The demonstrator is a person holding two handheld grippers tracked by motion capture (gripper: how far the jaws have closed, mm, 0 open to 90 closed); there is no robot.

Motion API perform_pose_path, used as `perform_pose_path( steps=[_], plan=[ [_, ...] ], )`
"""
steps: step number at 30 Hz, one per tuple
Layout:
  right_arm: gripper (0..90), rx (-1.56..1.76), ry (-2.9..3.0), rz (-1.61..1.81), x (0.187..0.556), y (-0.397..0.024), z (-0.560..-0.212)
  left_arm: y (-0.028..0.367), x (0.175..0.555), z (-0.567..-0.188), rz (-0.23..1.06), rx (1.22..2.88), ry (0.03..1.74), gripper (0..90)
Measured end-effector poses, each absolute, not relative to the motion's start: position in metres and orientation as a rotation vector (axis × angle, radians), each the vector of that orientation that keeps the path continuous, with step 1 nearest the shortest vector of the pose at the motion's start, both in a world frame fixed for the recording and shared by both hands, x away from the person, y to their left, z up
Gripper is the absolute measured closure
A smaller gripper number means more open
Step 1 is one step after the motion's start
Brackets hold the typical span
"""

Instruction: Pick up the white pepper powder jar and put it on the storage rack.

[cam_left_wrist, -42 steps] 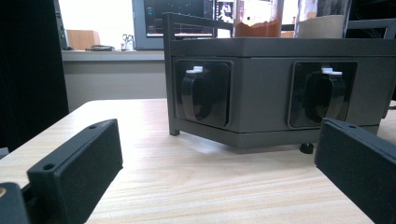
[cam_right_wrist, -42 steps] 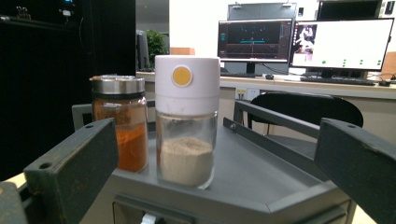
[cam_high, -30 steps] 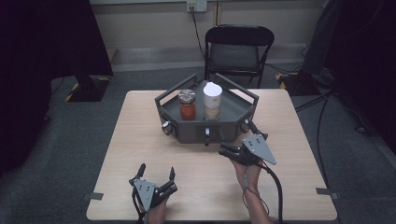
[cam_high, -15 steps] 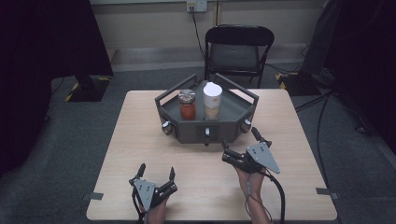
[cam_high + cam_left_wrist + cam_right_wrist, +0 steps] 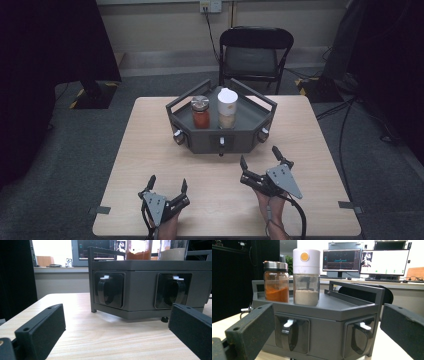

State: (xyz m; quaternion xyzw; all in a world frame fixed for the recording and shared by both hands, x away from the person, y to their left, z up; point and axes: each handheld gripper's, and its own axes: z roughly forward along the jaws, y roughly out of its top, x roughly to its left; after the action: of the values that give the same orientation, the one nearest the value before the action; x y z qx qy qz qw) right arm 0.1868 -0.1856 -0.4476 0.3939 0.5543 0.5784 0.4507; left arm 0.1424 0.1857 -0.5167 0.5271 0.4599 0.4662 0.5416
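A dark grey six-sided rack [image 5: 205,142] stands at the table's middle back, with round latch knobs [image 5: 108,291] on its front faces. On top stand two jars: a metal-lidded jar of orange-red powder [image 5: 200,112] [image 5: 276,282] and, to its right, a white-capped jar of beige powder [image 5: 227,109] [image 5: 306,277]. My left gripper [image 5: 167,182] rests low near the front edge, open and empty, with its jaws [image 5: 117,322] aimed at the rack's front left faces. My right gripper [image 5: 259,156] is open too, held just short of the rack's front right corner, and the rack [image 5: 332,322] fills the space between its jaws.
The light wood table [image 5: 140,150] has bare surface on either side of the rack and in front of it. A black folding chair [image 5: 255,50] stands behind the table. Cables run over the floor at the right [image 5: 345,125]. Lit monitors [image 5: 384,262] sit on a bench beyond.
My right gripper has drawn back from the rack toward the table's front edge and slightly right. The left gripper, the rack and the jars have stayed put.
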Motion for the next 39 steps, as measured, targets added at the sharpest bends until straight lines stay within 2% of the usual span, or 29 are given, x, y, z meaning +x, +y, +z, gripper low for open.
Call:
perform_pose_path(
  steps=[39],
  plan=[
    [0.0,1.03,1.362,1.402,0.153,-0.188,-0.489,0.186,0.142,-0.517,1.107,1.252,1.092,0.2]
  ],
)
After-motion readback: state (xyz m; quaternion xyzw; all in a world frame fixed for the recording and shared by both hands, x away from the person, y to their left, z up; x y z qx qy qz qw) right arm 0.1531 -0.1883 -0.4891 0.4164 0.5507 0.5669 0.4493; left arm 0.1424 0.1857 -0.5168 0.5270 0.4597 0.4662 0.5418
